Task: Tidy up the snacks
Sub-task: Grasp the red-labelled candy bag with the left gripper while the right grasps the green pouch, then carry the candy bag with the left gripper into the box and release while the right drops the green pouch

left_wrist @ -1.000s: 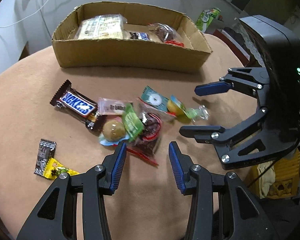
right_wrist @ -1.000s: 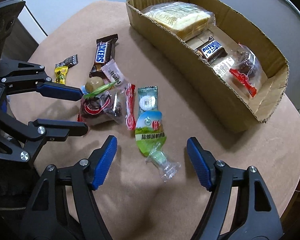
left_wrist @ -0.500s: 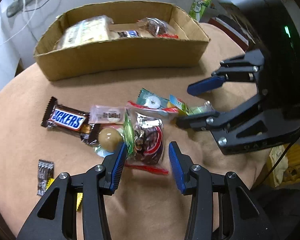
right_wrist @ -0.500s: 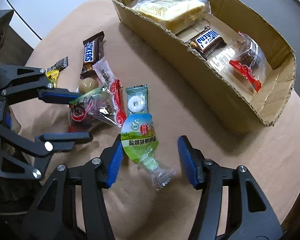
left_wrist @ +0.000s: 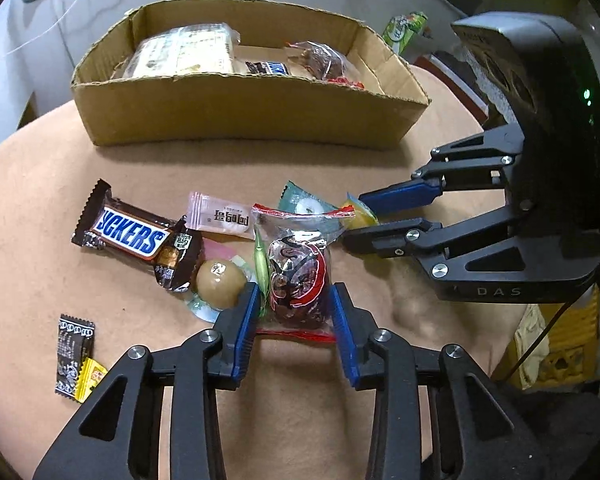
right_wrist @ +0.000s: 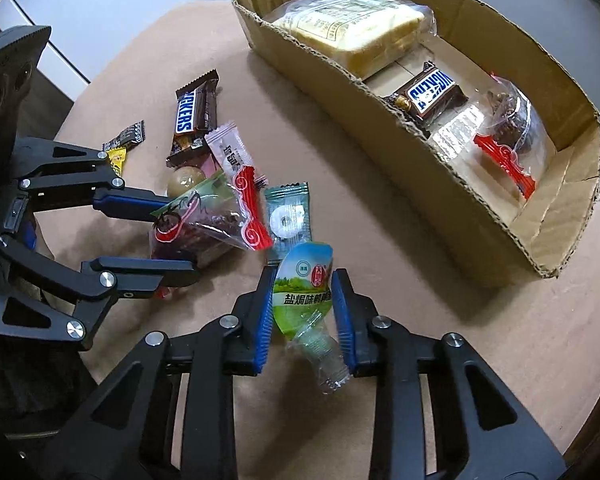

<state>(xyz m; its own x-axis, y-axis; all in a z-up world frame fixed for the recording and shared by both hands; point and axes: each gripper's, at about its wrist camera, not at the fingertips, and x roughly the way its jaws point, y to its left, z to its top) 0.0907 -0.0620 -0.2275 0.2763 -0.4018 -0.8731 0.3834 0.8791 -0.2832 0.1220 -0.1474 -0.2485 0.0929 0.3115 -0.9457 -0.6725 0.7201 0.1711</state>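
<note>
Both grippers closed in since before, each now clamping a snack.
Left gripper [left_wrist: 294,304] grasped my red-trimmed date bag [left_wrist: 298,268]; right gripper [right_wrist: 302,300] pinched the green packet [right_wrist: 302,296]; "SNICKERS" bar [left_wrist: 130,234] lay at ten o'clock.

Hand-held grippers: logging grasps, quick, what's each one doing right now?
Left hand-held gripper: shut on the clear red-edged date packet.
Right hand-held gripper: shut on the green-label snack packet.
</note>
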